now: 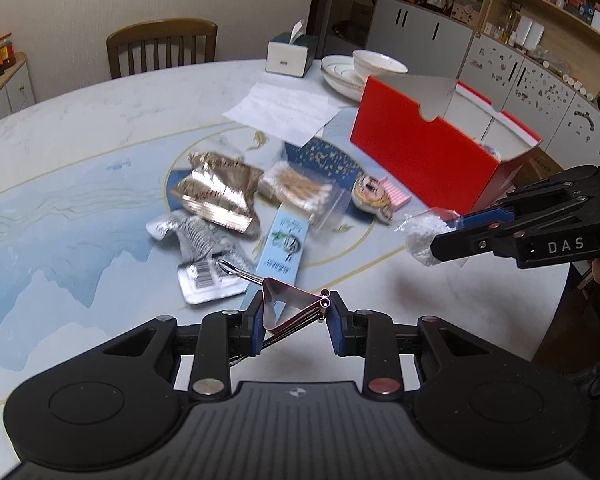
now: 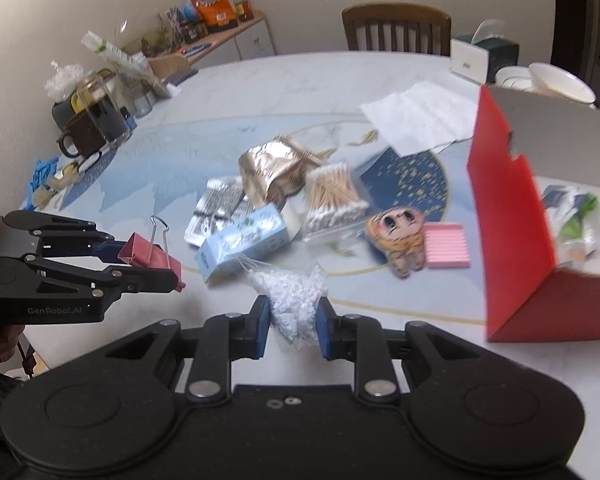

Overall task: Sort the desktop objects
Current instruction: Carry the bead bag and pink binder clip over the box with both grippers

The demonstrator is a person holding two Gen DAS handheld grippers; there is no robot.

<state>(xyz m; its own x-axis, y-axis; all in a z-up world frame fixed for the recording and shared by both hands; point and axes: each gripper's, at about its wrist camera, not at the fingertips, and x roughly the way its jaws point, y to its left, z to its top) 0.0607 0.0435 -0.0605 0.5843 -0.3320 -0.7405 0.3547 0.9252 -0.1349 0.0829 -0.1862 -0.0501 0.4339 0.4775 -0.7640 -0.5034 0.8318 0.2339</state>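
Binder clip [image 1: 296, 308] handles (wire) point forward.

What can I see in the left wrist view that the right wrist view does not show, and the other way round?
Only the left wrist view shows the wall of white cabinets and shelves behind the table.

Only the right wrist view shows the dark mug and the orange snack bag on the sideboard.

Both show the red box, the cotton swabs, the left gripper holding a red binder clip, and the right gripper holding a bag of white beads.
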